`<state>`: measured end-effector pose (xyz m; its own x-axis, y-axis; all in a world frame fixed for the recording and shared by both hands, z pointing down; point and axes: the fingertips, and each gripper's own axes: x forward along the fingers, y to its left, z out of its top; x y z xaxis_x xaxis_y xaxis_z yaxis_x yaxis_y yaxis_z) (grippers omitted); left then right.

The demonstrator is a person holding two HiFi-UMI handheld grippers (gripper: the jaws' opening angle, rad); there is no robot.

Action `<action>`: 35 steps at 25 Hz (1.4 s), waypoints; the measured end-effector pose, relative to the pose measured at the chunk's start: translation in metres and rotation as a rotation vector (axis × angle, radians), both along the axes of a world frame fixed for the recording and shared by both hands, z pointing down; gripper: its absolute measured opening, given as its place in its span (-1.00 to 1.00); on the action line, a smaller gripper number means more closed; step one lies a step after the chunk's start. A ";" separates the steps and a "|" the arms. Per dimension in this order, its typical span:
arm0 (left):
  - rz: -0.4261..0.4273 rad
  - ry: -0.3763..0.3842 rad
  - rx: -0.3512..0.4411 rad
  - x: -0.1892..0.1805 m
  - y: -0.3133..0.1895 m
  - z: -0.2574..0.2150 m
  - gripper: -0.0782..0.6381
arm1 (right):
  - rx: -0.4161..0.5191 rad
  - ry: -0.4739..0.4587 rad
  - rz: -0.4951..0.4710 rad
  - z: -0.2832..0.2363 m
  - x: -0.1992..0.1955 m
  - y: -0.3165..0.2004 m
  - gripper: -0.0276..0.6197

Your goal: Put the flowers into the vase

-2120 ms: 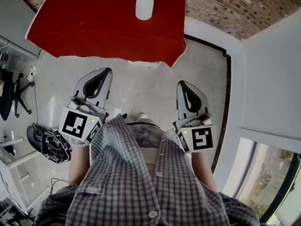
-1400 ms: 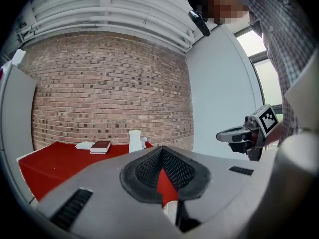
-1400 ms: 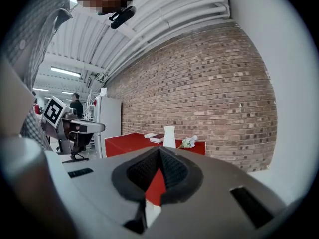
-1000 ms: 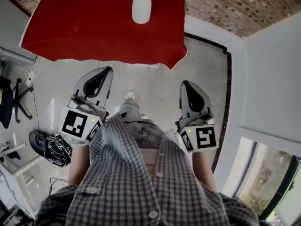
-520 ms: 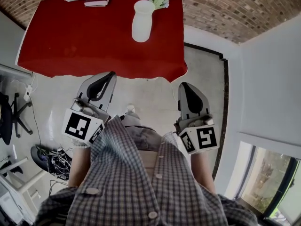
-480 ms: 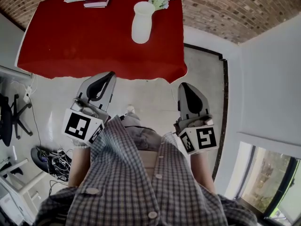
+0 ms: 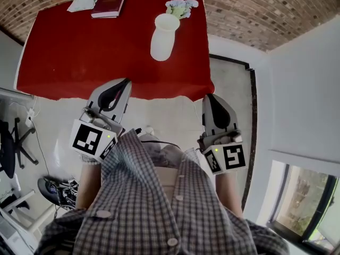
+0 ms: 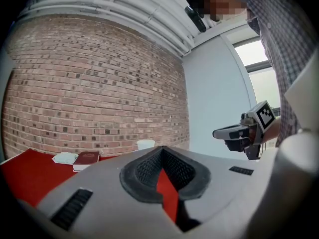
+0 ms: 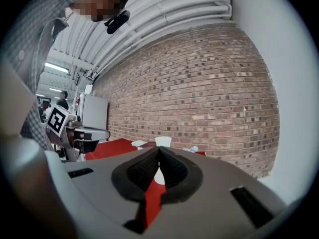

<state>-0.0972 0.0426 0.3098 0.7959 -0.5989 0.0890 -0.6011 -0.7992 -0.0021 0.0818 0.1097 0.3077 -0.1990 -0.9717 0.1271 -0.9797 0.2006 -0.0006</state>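
A brick wall (image 7: 265,9) is seen along the far side of the scene, with a pale tiled floor (image 7: 170,116) below it. A red tabletop (image 7: 79,52) is set against that wall, its near edge just beyond the tips of both grippers in the head view. A checked shirt (image 7: 154,206) is seen at the near edge of that view.

The left gripper (image 7: 126,81) is held on the left and the right gripper (image 7: 208,96) on the right, well apart from each other and both pointed toward the tabletop. In the left gripper view the jaws are seen pressed together at their tips, with nothing gripped between the ribbed pads; only the red tabletop shows through the slot behind them. In the right gripper view the jaws are likewise closed on nothing, and the vase is lined up just beyond their tips, far off.

A white vase (image 7: 163,37) stands upright on the far right part of the tabletop. A dark red book (image 7: 110,2) lies at the far edge, left of the vase. The flowers (image 7: 181,6), pale blue and white, lie on the tabletop just beyond the vase, near the wall, outside it. A pale folded paper or cloth (image 7: 83,2) lies just left of the book.
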 end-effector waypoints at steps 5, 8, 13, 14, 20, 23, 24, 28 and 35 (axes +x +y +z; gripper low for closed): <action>0.018 -0.004 -0.003 -0.006 -0.019 0.004 -0.77 | -0.023 0.019 0.020 0.006 -0.007 -0.012 -0.90; 0.022 -0.004 -0.008 -0.006 -0.025 0.007 -0.77 | -0.036 0.034 0.016 0.011 -0.010 -0.016 -0.90; 0.028 -0.012 -0.026 -0.004 -0.030 0.015 -0.77 | -0.099 0.047 0.026 0.020 -0.009 -0.019 -0.89; 0.025 -0.014 -0.026 -0.003 -0.031 0.016 -0.77 | -0.102 0.048 0.025 0.022 -0.008 -0.020 -0.89; 0.020 -0.035 -0.011 0.007 -0.042 0.018 -0.77 | -0.112 0.045 0.005 0.027 -0.002 -0.039 -0.89; 0.003 -0.045 -0.007 0.014 -0.053 0.018 -0.77 | -0.109 0.044 -0.025 0.026 0.001 -0.054 -0.89; 0.001 -0.051 -0.005 0.017 -0.056 0.018 -0.77 | -0.100 0.044 -0.038 0.025 0.001 -0.061 -0.89; -0.011 -0.057 -0.013 0.027 -0.071 0.019 -0.77 | -0.072 0.036 -0.090 0.022 0.000 -0.085 -0.89; -0.029 -0.047 -0.041 0.054 -0.099 0.021 -0.77 | -0.038 0.017 -0.124 0.016 0.025 -0.122 -0.89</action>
<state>-0.0435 -0.0562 0.3308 0.7728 -0.6164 0.1509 -0.6238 -0.7816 0.0018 0.1066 -0.0126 0.3239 -0.3152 -0.9341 0.1674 -0.9472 0.3206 0.0055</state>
